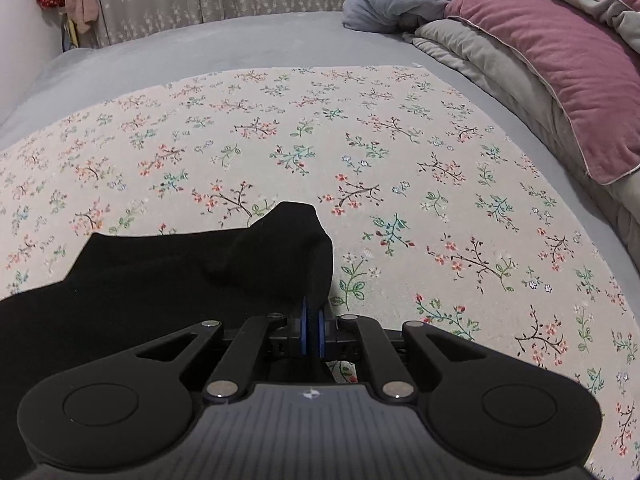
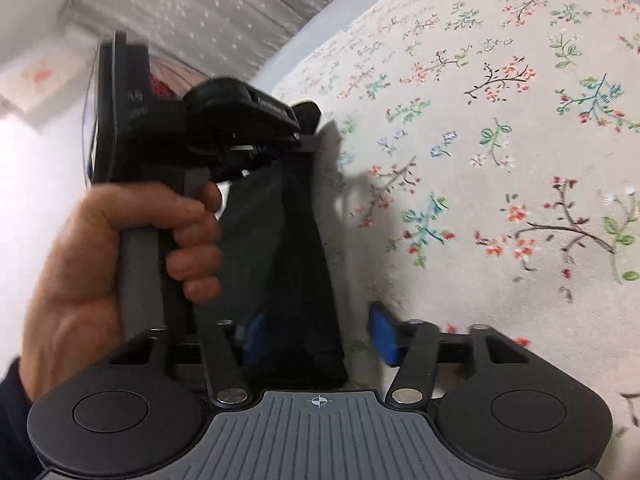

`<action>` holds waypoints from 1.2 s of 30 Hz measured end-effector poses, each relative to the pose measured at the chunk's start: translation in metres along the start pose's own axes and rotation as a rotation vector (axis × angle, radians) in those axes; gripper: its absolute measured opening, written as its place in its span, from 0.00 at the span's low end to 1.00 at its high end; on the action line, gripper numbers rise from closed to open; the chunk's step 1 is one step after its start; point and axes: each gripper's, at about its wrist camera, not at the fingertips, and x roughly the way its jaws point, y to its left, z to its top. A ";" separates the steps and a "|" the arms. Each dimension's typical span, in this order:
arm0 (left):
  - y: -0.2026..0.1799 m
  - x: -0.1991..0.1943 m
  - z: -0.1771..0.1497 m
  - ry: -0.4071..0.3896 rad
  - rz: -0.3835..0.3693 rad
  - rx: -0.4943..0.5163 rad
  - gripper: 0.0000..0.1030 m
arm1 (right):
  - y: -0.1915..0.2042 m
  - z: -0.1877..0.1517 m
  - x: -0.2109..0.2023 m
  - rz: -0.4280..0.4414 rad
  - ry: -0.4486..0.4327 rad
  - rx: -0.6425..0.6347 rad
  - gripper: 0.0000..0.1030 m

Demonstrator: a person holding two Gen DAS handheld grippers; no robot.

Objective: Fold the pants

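Floral sheet (image 1: 360, 140) covered the bed, and the black pants (image 1: 168, 288) lay on it. Left gripper (image 1: 311, 330) had its jaws pinched tight on the pants' edge, prob. to lift it for a fold. Right gripper (image 2: 320, 332), just beside the pants, stood wide apart w/ cloth between, apparently ungripped; view was blurred. Pink pillow (image 1: 560, 64) sat well beyond the pants.

Soft indoor light; left view sharp, right view motion-blurred, white glare at left edge; fisheye bending at borders.
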 end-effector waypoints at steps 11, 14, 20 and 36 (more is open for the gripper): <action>-0.013 0.021 0.008 0.024 0.068 0.044 0.28 | 0.004 -0.021 -0.003 -0.120 -0.017 -0.105 0.09; -0.019 0.026 0.009 0.026 0.093 0.057 0.27 | 0.006 -0.024 -0.007 -0.133 -0.014 -0.108 0.09; -0.024 0.017 0.011 -0.006 0.120 0.084 0.23 | 0.009 -0.028 -0.017 -0.135 -0.037 -0.095 0.09; 0.033 -0.026 0.023 -0.073 0.043 0.032 0.22 | 0.061 -0.049 -0.019 -0.253 -0.177 -0.336 0.09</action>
